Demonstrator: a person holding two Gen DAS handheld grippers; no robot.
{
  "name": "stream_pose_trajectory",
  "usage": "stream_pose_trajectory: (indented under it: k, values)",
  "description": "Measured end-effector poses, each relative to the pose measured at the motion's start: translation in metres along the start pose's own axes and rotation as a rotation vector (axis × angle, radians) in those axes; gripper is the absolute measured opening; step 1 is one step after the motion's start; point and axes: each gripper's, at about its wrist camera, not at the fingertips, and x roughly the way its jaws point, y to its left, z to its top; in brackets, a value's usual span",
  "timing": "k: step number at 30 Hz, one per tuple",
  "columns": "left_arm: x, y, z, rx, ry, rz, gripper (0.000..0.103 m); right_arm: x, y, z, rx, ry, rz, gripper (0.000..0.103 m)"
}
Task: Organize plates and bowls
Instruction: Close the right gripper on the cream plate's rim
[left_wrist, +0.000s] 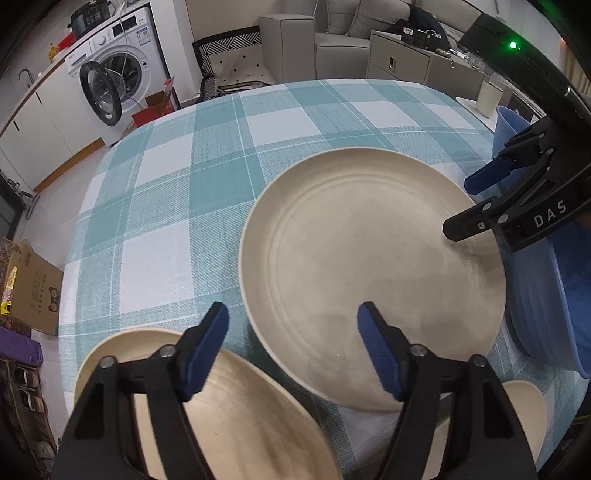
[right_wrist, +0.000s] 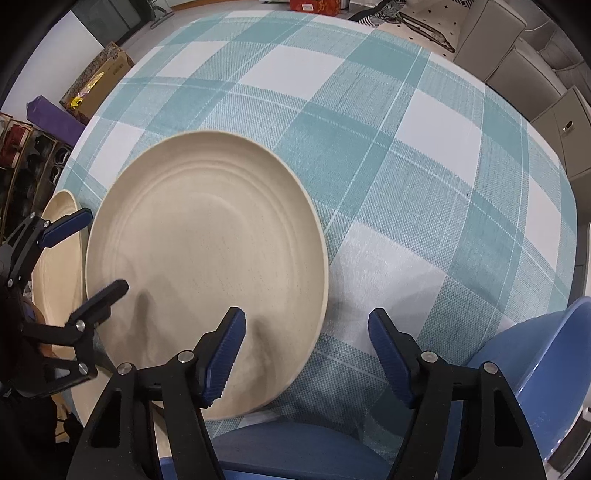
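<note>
Hovering with jaws apart and nothing gripped, the left gripper (left_wrist: 293, 325) is seen at the large beige plate's (left_wrist: 369, 266) near rim, the right gripper (right_wrist: 306, 332) (equally unclamped) just beside its edge. Three beige plates are counted: a second (left_wrist: 229, 406), a third (left_wrist: 524, 410). Two blue bowls (right_wrist: 546, 369) are seen on the checked tablecloth (left_wrist: 177, 206).

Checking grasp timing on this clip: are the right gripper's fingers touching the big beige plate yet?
Cannot tell. In the right wrist view the right gripper stands open, one finger overlapping the plate rim, one over tablecloth; neither view plainly shows gap or contact.
</note>
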Motion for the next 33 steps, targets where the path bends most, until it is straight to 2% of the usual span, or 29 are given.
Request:
stream_pose_trajectory:
  k: [1, 4, 8, 12, 20, 26, 33]
  values:
    - [0.001, 0.0, 0.0, -0.001, 0.008, -0.01, 0.06, 0.002, 0.0, -0.001, -0.004, 0.002, -0.001, 0.072]
    - [0.002, -0.001, 0.0, -0.005, 0.014, -0.005, 0.053, 0.006, 0.002, -0.004, -0.007, 0.008, 0.016, 0.07]
    - [0.003, 0.003, 0.001, -0.025, 0.017, -0.011, 0.041, 0.012, 0.005, -0.007, -0.007, 0.011, 0.035, 0.06]
    - [0.004, 0.004, 0.002, -0.031, 0.015, -0.011, 0.031, 0.015, 0.011, -0.006, -0.01, 0.002, 0.037, 0.055]
    - [0.005, 0.007, 0.004, -0.052, 0.006, -0.005, 0.028, 0.012, 0.019, -0.007, -0.006, -0.024, 0.025, 0.045]
    - [0.006, 0.013, 0.006, -0.088, 0.0, -0.005, 0.027, 0.009, 0.014, -0.005, 0.022, -0.078, 0.007, 0.034]
    - [0.006, 0.019, 0.006, -0.123, -0.011, -0.009, 0.027, 0.002, 0.017, -0.005, 0.026, -0.129, 0.003, 0.027]
